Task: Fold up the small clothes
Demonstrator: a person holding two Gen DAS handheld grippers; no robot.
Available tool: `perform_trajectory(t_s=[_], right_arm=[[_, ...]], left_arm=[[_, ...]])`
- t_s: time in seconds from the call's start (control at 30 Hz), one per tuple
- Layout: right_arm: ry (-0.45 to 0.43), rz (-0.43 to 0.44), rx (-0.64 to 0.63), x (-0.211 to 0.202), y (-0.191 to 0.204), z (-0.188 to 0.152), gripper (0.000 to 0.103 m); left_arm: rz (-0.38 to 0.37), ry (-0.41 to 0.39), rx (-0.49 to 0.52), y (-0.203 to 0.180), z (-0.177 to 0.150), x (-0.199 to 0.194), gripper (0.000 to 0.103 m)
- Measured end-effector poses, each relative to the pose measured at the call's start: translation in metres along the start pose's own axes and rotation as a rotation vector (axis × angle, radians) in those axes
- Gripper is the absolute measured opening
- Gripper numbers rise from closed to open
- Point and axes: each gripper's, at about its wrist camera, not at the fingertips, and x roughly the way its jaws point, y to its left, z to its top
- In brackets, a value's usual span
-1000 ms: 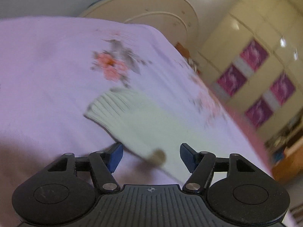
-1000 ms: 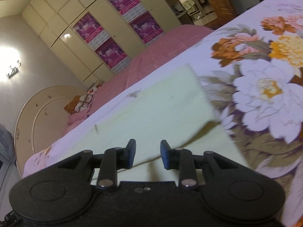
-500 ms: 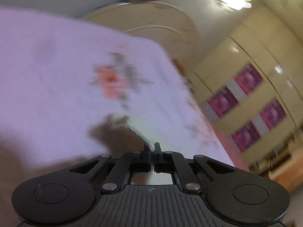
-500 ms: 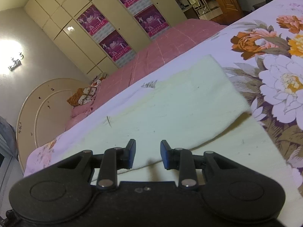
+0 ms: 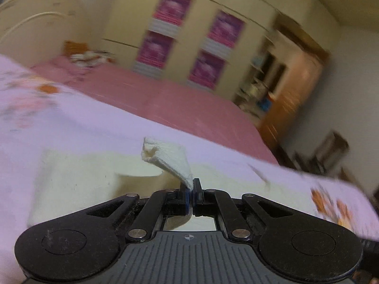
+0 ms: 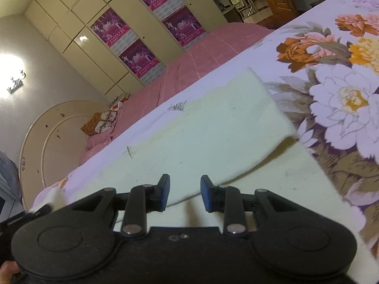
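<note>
Between its clenched jaws, the left gripper (image 5: 191, 187) pinches a lifted corner of the pale garment (image 5: 78, 179) on the bed (image 5: 71, 125). Under the right gripper (image 6: 184, 193), jaws apart, lies its folded layer.

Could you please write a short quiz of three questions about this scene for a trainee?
1. True or false: the left gripper is shut on a corner of the cloth.
2. The right gripper's jaws are: A) open above the cloth, B) shut on the cloth, C) holding a pillow.
3. Fill in: the cloth lies on a ______ bedsheet.

Key:
1. True; a ribbed corner stands up between its closed jaws.
2. A; the jaws stand apart with the cloth's folded edge below them, and no fabric is pinched.
3. Floral.
</note>
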Motion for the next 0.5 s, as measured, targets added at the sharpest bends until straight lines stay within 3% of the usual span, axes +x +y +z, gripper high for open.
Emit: perform_trajectory(t_s=[0.23,0.33,0.4,0.43,0.47,0.5], right_arm=[[-0.008,0.042,0.02,-0.013,-0.01,0.014,0.031],[0.017,0.074,0.023,-0.008,-0.009,0.013,0.046],[0.028,0.082,0.023,-0.003,-0.007,0.011,0.05],[0.038,0.09,0.026,0.001,-0.006,0.01,0.05],[0.051,0.1,0.033,0.005,-0.005,0.008,0.05],[0.063,0.112,0.039,0.009,-0.004,0.007,0.05]], left_arm=[[-0.008,0.125,0.135,-0.086,-0.028,0.046,0.003],[0.025,0.181,0.207,-0.113,-0.041,0.054,0.003],[0.009,0.164,0.262,-0.124,-0.047,0.046,0.029],[-0.028,0.163,0.256,-0.13,-0.049,0.035,0.056],[-0.036,0.143,0.256,-0.132,-0.052,0.025,0.07],[-0.016,0.115,0.273,-0.134,-0.052,0.018,0.071]])
